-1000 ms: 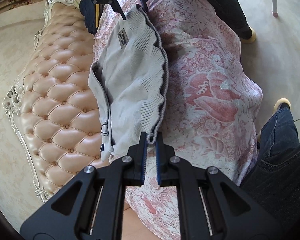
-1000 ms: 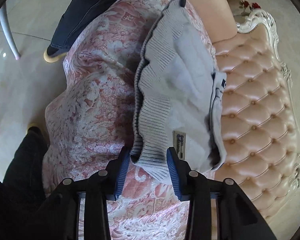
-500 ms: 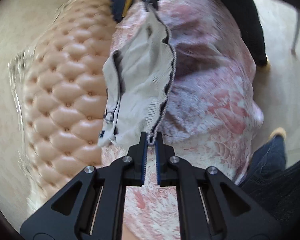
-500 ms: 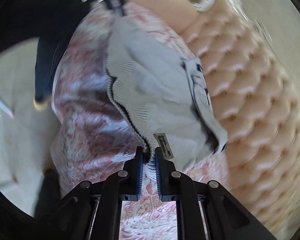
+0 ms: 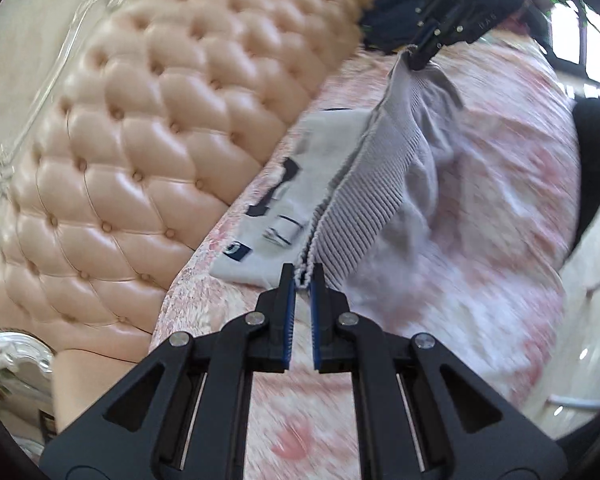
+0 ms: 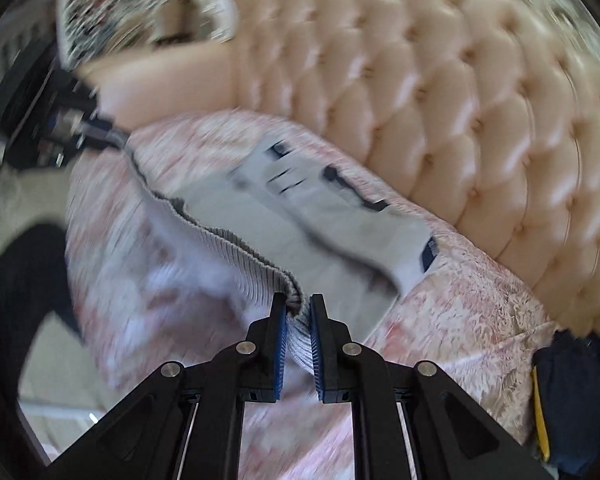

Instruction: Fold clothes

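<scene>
A grey knit sweater (image 5: 380, 184) with dark blue lettering is stretched over the pink floral cover of a sofa seat. My left gripper (image 5: 302, 276) is shut on one end of its ribbed hem. My right gripper (image 6: 299, 306) is shut on the other end of the hem (image 6: 236, 246), which runs taut between the two. The sweater body (image 6: 312, 216) lies flat toward the backrest. Across the seat, each view shows the opposite gripper: the right one (image 5: 420, 58) and the left one (image 6: 100, 132).
The tufted peach leather backrest (image 5: 140, 140) with a carved white frame rises right behind the sweater. A dark blue garment (image 6: 572, 400) lies at one end of the seat. A person's dark trouser leg (image 6: 24, 280) stands in front of the sofa, with pale floor beyond.
Both grippers swung down low toward the seat, so the views now look along it. The right gripper closed on the hem. The sweater went from hanging to lying spread against the backrest.
</scene>
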Tool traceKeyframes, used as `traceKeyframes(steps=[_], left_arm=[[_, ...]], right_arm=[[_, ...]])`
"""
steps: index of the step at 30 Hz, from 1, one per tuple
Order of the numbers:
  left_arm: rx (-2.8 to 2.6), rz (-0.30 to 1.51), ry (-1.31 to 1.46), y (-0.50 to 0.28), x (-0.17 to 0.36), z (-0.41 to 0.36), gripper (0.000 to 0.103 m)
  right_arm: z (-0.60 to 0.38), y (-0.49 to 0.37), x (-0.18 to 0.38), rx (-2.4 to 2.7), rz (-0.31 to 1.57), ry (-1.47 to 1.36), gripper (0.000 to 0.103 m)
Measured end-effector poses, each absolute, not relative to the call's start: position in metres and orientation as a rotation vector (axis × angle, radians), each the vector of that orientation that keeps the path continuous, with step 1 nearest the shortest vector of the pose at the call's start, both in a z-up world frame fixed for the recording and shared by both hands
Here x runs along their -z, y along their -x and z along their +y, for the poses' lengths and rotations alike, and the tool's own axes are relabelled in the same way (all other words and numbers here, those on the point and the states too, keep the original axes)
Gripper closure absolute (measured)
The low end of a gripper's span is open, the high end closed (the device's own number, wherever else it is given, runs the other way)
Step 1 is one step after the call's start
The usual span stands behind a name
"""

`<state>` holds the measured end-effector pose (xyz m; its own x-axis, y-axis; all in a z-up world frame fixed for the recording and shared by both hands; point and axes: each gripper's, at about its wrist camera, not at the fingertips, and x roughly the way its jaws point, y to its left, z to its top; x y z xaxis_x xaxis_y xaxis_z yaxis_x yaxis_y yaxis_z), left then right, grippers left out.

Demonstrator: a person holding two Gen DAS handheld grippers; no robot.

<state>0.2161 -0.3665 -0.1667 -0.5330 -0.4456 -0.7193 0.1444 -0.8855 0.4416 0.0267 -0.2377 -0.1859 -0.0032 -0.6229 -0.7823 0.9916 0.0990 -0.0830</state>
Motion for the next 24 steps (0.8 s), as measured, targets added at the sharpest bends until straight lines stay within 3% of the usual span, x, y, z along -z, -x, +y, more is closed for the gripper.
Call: traceKeyframes(steps=[10,24], left_arm=[[2.442,-0.081,-1.341,-0.137,0.182,-0.519,0.095],[2.34,0.173,-1.404,-0.083,0.249,-0.616,0.095]], right_arm=[[-0.365,0.067,0.188,1.484,0.608,-0.824,0.093],[-0.458,0.134,0.26,1.53,0.613,-0.993,0.094]])
